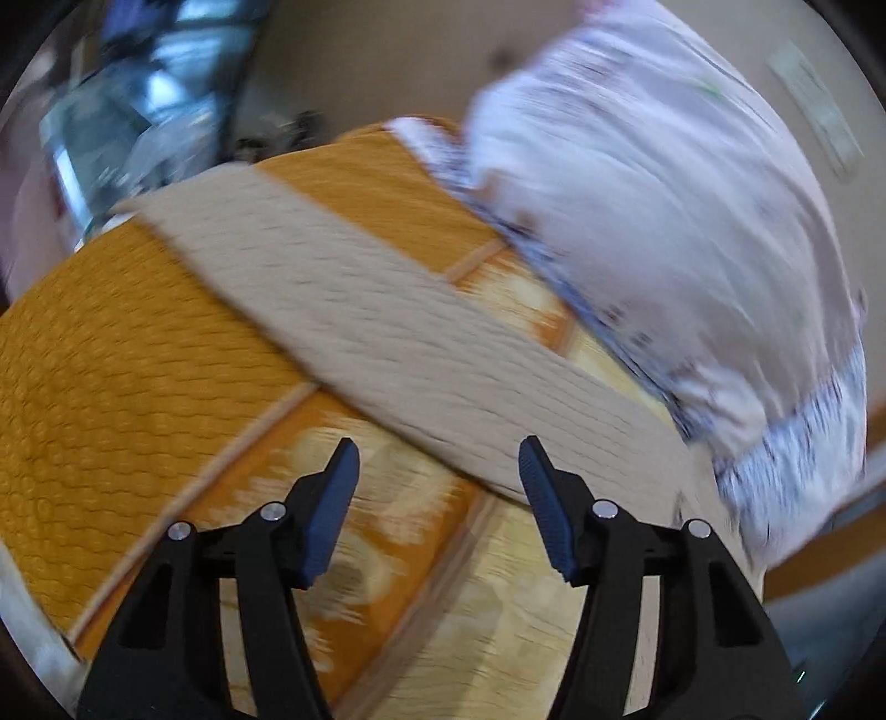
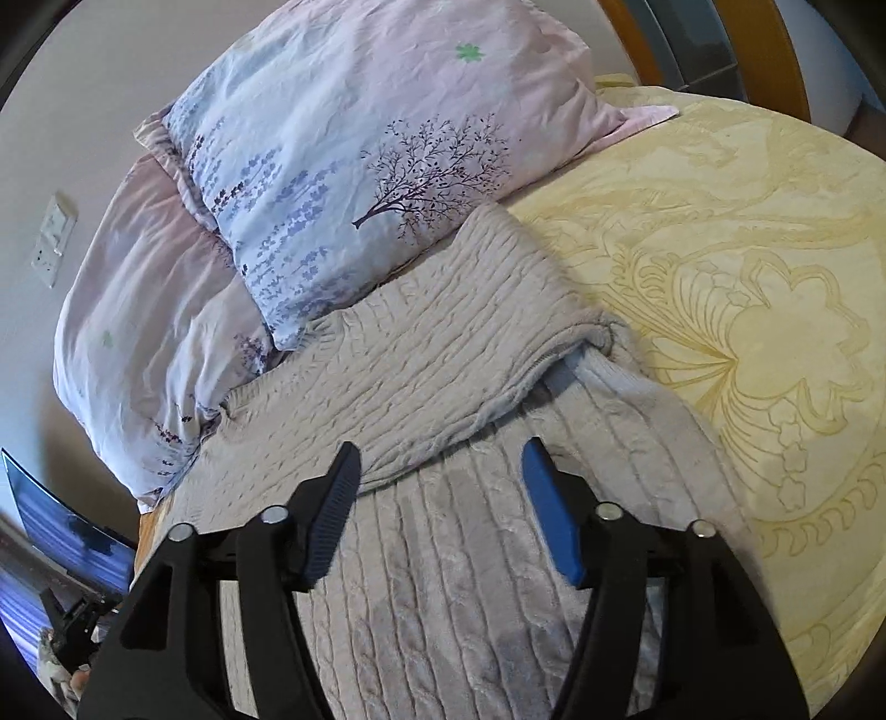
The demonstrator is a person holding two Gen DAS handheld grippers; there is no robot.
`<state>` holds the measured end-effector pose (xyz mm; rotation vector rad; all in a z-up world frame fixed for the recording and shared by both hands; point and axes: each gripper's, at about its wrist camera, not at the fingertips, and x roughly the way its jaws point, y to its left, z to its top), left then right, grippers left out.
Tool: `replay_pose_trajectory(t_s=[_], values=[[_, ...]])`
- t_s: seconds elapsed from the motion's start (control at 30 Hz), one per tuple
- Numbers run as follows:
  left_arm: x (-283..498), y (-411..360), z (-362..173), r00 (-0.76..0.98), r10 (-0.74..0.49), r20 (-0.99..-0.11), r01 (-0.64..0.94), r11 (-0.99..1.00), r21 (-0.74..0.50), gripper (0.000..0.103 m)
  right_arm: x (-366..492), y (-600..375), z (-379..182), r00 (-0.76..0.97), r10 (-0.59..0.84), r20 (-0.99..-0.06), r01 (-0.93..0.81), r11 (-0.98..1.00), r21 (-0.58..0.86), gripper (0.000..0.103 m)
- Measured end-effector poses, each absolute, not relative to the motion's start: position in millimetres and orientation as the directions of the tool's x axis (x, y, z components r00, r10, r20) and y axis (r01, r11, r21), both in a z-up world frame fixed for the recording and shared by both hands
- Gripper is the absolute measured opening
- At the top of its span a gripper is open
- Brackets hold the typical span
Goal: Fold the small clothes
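A beige cable-knit sweater [image 2: 421, 354] lies on the bed, its upper part folded over the ribbed body [image 2: 454, 581]. In the right wrist view my right gripper [image 2: 440, 471] stands open just above the fold's edge, with knit below the gap and neither pad pressing on it. In the blurred left wrist view a long beige knit strip of the sweater [image 1: 387, 332] runs slantwise across the bed. My left gripper [image 1: 437, 471] is open over the bedspread beside that strip's near end, with nothing between its fingers.
Two pale floral pillows [image 2: 354, 138] [image 1: 664, 221] lie at the head of the bed, touching the sweater's far edge. An orange quilted spread [image 1: 111, 387] with a yellow patterned panel [image 2: 747, 332] covers the bed. A wooden bed frame [image 2: 764, 50] and a wall socket [image 2: 52, 238] lie beyond.
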<state>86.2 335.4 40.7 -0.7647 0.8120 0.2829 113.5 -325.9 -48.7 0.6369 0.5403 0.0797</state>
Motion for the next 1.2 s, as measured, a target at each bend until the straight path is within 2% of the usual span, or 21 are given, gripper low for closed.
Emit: replay_pose_trajectory(t_s=[0.13,0.37,0.53,0.6,0.83,0.9,1.07,1.2], values=[[83,361,29,0.675,-0.079,-0.734,-0.547,0.613,-0.57,0.059,113,-325,-49,0.859,0.24,-0.452,0.084,0.805,0.587,0.065],[85,386,23,0.718,-0.058,-0.694,-0.579,0.504,-0.641,0.052,114,-325,-50,0.859,0.25,-0.447,0.074,0.803,0.591,0.068],[88,405,18,0.727,-0.032,-0.686,-0.596,0.467,-0.653,0.039,114,-325,-51,0.86,0.256,-0.442,0.069,0.799,0.597,0.069],[89,412,15,0.729,-0.024,-0.685,-0.604,0.45,-0.658,0.031,114,-325,-51,0.861,0.256,-0.439,0.068,0.799,0.598,0.069],[87,430,6,0.751,-0.027,-0.659,-0.607,0.365,-0.706,0.017,113,-326,-52,0.862,0.265,-0.431,0.06,0.792,0.607,0.07],[88,430,6,0.744,-0.01,-0.668,-0.62,0.361,-0.697,0.008,113,-325,-52,0.862,0.269,-0.429,0.056,0.791,0.609,0.07],[94,408,33,0.787,0.011,-0.617,-0.562,0.426,-0.709,0.007,114,-324,-52,0.861,0.279,-0.425,0.046,0.79,0.612,0.07],[109,362,73,0.849,-0.062,-0.524,-0.427,0.502,-0.752,0.007,114,-324,-52,0.862,0.284,-0.42,0.041,0.787,0.616,0.07]])
